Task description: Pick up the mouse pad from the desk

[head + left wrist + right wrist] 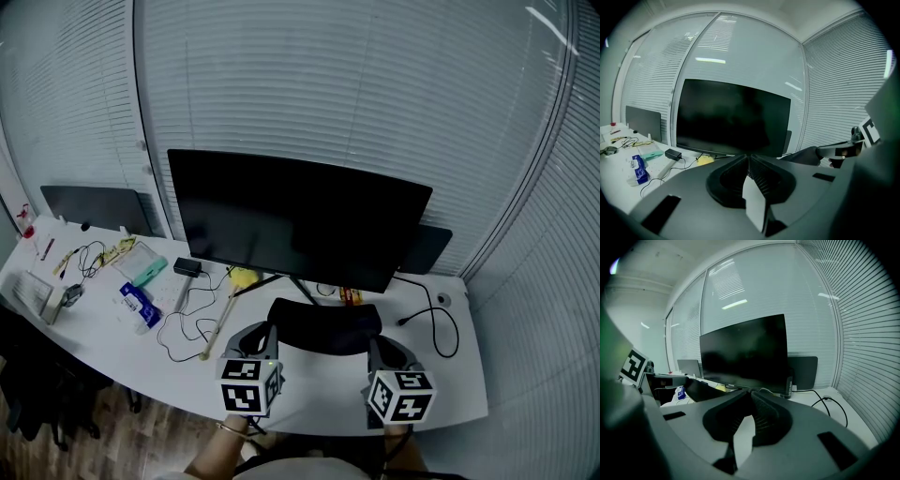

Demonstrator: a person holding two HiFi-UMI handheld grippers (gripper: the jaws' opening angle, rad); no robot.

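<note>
**Head view.** A white curved desk [450,384] is carrying a wide black flat-screen monitor [291,220] along its back edge. The flat black fabric mouse pad [323,328] is spanning between the two tools, in front of the monitor stand and over the front-middle of the tabletop. The left gripper [271,332] is meeting the pad's left edge. The right gripper [373,344] is meeting its right edge. Toward the tabletop's left end, several items are lying loose:
- a blue plastic packet [139,305]
- a teal oblong box [147,272]
- a small black power adapter [187,266]
- a tangle of thin black cables [183,323]

**Left gripper view.** The ribbed jaws are pinching together at their tips, clamping the near edge of the mouse pad [799,155]. The pad is stretching rightward to the other tool and appearing to hang clear of the tabletop.

**Right gripper view.** The jaws are likewise pressing closed at their tips on the mouse pad [701,390]. The pad is running leftward as a dark, sagging strip to the left gripper, above the white tabletop. The monitor is standing just behind it.
</note>
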